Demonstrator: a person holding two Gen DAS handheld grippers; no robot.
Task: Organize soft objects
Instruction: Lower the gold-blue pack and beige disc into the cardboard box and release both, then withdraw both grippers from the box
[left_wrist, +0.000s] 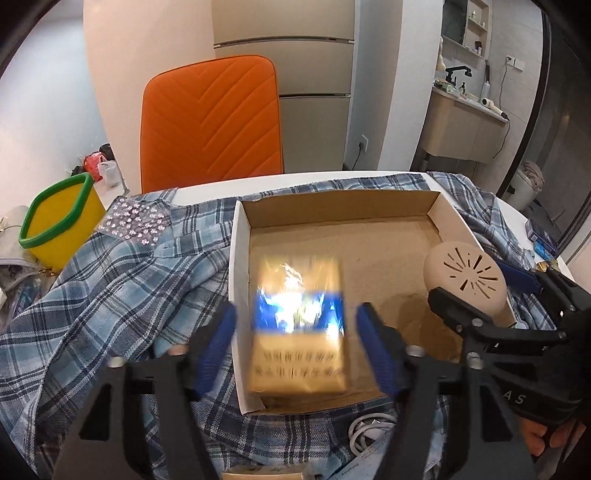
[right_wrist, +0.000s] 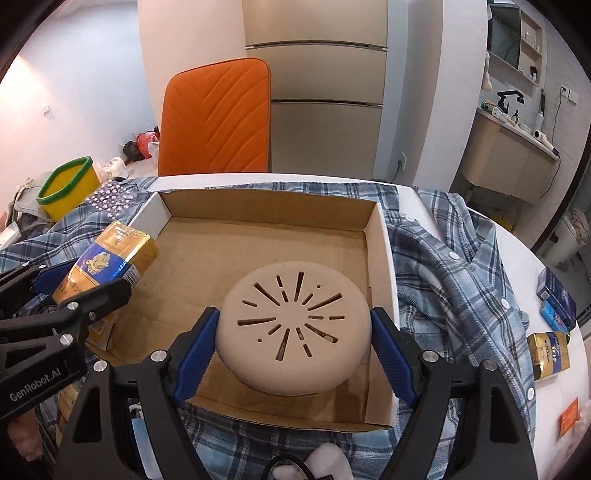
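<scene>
The gold and blue packet sat between the blue pads of the left tongs, over the near left part of the cardboard box. It was blurred in the left wrist view, and a gap showed on each side between it and the pads, so the left tongs were spread and not pinching it. From the right wrist view the same packet stood tilted at the box's left wall, just beside the left tongs; whether it rested on the box floor could not be told.

The round beige vented disc lay inside the box toward its right side, between the fingers of the right tongs. The pads met its sides, so the right tongs were clamped on the disc, which appeared to sit at the box floor. In the left wrist view the disc showed at the box's right wall, with the right tongs around it.

The box lay on a blue plaid shirt spread over the white tabletop. A second gold and blue packet and a dark blue small box sat on the tabletop's right part, well apart from the cardboard box. An orange chair stood behind the tabletop, and a yellow bin with a green rim stood at the left.
</scene>
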